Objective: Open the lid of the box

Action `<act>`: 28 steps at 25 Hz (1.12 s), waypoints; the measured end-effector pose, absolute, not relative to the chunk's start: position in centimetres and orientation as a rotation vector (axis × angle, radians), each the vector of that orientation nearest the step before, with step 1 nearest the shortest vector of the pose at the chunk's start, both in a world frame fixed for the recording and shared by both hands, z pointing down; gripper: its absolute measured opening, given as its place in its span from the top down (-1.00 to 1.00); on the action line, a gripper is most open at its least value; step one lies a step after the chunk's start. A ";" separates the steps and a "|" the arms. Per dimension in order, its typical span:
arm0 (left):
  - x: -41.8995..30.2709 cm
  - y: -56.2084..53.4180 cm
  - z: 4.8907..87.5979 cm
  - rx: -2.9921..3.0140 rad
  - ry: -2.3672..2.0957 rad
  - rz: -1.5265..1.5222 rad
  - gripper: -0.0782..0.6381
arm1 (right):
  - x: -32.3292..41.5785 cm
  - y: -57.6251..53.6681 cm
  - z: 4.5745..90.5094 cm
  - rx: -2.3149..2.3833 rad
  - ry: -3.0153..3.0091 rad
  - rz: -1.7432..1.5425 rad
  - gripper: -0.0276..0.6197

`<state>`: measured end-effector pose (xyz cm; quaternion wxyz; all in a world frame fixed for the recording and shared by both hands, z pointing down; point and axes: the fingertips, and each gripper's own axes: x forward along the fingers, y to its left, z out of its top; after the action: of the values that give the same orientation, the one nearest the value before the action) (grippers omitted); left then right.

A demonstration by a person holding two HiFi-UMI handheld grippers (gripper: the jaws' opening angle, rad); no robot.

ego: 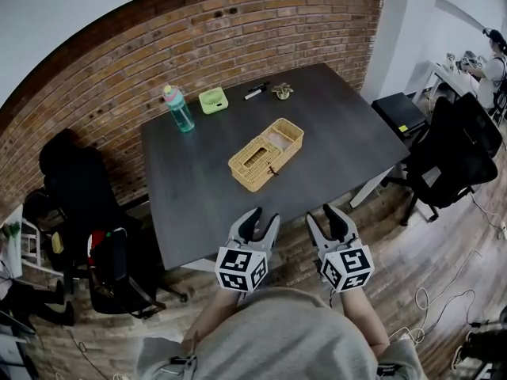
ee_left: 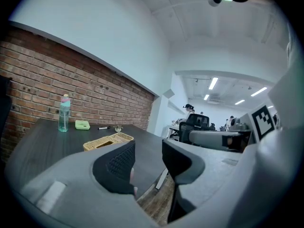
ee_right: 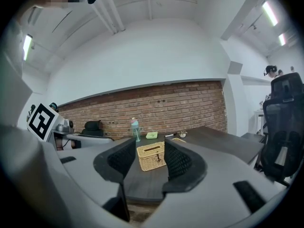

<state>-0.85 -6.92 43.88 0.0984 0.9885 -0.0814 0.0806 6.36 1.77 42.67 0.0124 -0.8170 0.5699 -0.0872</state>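
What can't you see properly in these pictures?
- Inside of the wicker box: head view, too small, and its woven top covers part of it.
- Small object at the table's far edge: too small in every view to name.
- Bottle label: too small to read.
- Person at the far desk: cut off by the head view's right edge.

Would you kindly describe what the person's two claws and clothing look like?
Both the left claw and the right claw are grey moulded shells with two curved jaws lined with black textured pads. Each carries a white cube printed with black square markers. The person wears a grey top.
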 end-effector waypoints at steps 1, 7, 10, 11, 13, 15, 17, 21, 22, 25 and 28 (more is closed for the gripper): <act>-0.6 -7.3 43.9 2.925 -0.242 0.238 0.29 | 6.6 1.4 42.7 -2.546 1.777 -0.271 0.33; 0.6 -10.1 44.6 2.913 -0.269 0.240 0.29 | 7.9 -1.2 43.4 -2.541 1.790 -0.285 0.33; 0.9 -11.0 44.7 2.907 -0.288 0.244 0.29 | 8.4 -2.0 43.6 -2.539 1.801 -0.299 0.33; 1.0 -11.3 44.7 2.906 -0.296 0.246 0.29 | 8.5 -2.3 43.7 -2.539 1.804 -0.304 0.33; 1.0 -11.9 44.8 2.901 -0.316 0.251 0.29 | 8.8 -2.7 43.7 -2.538 1.814 -0.312 0.33; 1.0 -12.4 45.0 2.891 -0.339 0.258 0.29 | 9.0 -3.0 43.9 -2.535 1.827 -0.319 0.33; 0.9 -12.9 45.4 2.878 -0.364 0.267 0.29 | 9.4 -3.3 44.2 -2.530 1.837 -0.331 0.33; 1.0 -13.8 45.8 2.857 -0.408 0.281 0.29 | 10.2 -4.2 44.9 -2.521 1.865 -0.371 0.33; 1.1 -14.1 45.8 2.854 -0.425 0.280 0.29 | 10.4 -4.6 45.0 -2.513 1.882 -0.377 0.33; 1.5 -15.4 45.9 2.839 -0.489 0.269 0.29 | 11.5 -6.4 45.2 -2.478 1.947 -0.372 0.33; 2.4 -17.2 45.9 2.819 -0.560 0.248 0.29 | 12.8 -8.5 45.1 -2.446 2.023 -0.350 0.33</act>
<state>2.36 -17.17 45.90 0.1280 0.9692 -0.1925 0.0853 12.84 -8.46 45.06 -0.0259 -0.7656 0.6334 -0.1096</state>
